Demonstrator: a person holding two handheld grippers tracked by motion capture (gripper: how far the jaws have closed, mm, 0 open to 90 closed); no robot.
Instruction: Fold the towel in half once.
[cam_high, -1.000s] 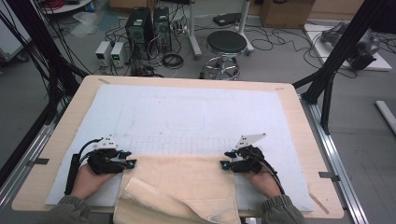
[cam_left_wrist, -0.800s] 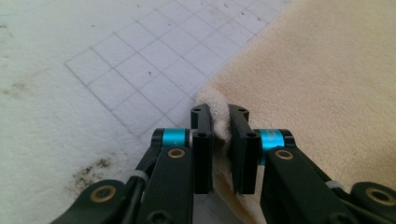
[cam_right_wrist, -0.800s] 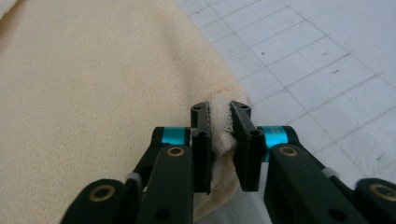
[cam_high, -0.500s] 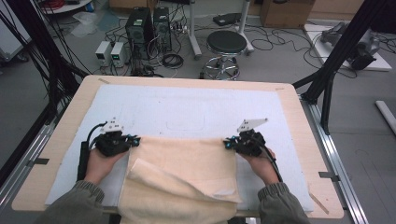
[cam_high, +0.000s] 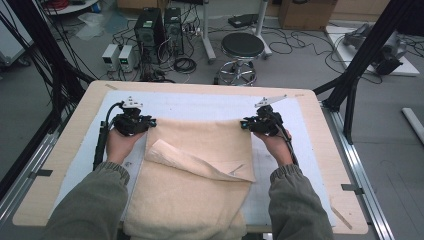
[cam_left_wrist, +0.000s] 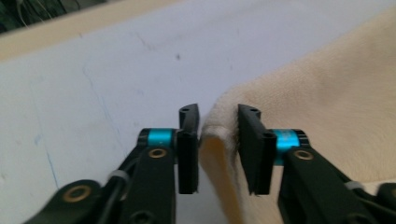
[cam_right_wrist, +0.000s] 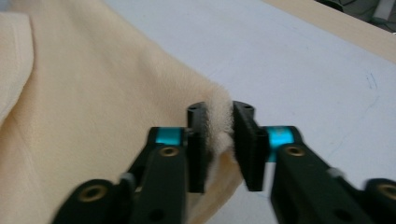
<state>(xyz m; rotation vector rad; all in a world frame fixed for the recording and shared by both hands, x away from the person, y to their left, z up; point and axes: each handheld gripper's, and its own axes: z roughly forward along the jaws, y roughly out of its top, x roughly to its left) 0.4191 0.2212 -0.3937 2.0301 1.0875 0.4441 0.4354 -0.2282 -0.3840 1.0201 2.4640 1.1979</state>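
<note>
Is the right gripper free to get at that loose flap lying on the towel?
Probably not yet: the right gripper has the towel corner between its jaws. Otherwise the flap lies uncovered nearby.

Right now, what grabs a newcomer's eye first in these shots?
The big cream towel spread over the middle of the white mat, its near end hanging off the table's front edge and one flap folded back across it. Next, the left gripper and the right gripper at its two far corners; their jaws have just been opening, with towel still bunched between them. Behind the table, a black stool amid cables.
</note>
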